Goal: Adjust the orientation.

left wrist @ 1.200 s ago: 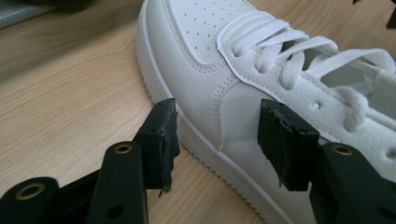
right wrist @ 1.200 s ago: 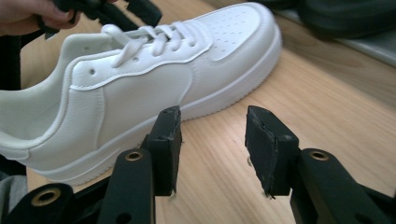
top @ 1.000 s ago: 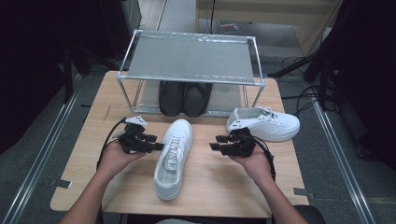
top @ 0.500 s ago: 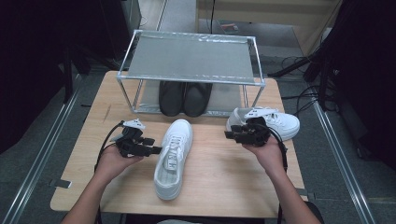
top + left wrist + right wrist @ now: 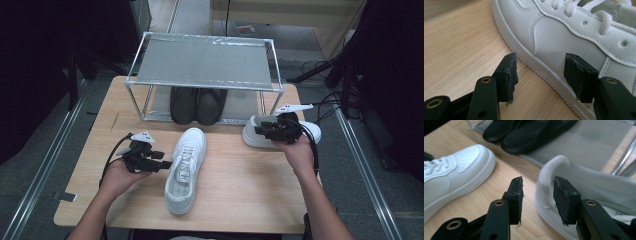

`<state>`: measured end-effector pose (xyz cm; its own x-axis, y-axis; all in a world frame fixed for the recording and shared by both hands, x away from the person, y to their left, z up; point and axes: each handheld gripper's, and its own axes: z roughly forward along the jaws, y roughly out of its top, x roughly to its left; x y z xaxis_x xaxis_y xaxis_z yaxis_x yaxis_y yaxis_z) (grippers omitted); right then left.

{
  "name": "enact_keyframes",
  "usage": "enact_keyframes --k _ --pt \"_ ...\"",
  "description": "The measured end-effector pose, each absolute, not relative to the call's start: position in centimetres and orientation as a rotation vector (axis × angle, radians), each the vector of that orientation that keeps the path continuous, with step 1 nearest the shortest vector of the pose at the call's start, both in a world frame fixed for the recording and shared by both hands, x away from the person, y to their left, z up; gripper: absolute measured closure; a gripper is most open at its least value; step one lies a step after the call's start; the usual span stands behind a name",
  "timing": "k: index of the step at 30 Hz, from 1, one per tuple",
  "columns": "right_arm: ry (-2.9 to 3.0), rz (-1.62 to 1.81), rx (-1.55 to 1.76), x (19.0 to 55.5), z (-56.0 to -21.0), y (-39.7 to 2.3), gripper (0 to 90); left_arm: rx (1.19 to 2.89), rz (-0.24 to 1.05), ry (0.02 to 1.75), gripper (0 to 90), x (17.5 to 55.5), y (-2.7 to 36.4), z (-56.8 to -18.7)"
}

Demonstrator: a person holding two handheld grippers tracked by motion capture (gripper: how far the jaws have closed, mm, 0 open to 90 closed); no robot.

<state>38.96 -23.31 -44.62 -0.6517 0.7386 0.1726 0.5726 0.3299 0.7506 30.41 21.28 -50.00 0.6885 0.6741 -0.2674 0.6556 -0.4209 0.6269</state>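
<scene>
Wooden tabletop [image 5: 240, 180] underneath, and the right claw [image 5: 537, 200] has its jaws apart, just been closing, straddling the heel of the far white sneaker [image 5: 255, 134]. Left claw [image 5: 540, 72] gapes beside the near white sneaker [image 5: 185, 167], unclamped. Black shoes [image 5: 197, 104] sit under the metal rack [image 5: 205, 65].

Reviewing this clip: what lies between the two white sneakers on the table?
In the high view, only bare wooden tabletop separates the near white sneaker from the far white sneaker. The black shoes stand farther back, under the rack.
</scene>
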Motion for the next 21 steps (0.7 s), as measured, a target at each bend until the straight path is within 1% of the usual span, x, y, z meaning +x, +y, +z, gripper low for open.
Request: enact_keyframes --k 4,7,9,10,13,19,21 --pt "2.401 1.201 1.223 39.8 -45.1 -23.3 61.0 2.165 0.026 1.028 44.2 30.3 21.5 -50.1" --pt "2.450 1.153 1.240 40.7 -46.1 -22.4 61.7 2.164 0.031 1.039 44.2 30.1 21.7 -50.1" --pt "2.475 1.134 1.254 41.1 -46.7 -21.9 63.3 2.161 0.031 1.039 44.2 30.0 21.8 -50.2" --pt "2.491 1.132 1.265 41.3 -46.9 -21.6 65.7 2.160 0.030 1.045 44.2 30.0 21.8 -50.2" --pt "2.513 1.103 1.290 41.9 -47.5 -20.9 67.8 2.161 0.034 1.049 44.2 29.8 22.0 -50.2" --pt "2.540 1.059 1.288 42.5 -48.3 -20.1 69.3 2.161 0.031 1.059 44.2 29.7 22.2 -50.3" --pt "2.570 1.016 1.288 42.7 -48.9 -19.5 71.3 2.163 0.028 1.060 44.2 29.6 22.3 -50.4"
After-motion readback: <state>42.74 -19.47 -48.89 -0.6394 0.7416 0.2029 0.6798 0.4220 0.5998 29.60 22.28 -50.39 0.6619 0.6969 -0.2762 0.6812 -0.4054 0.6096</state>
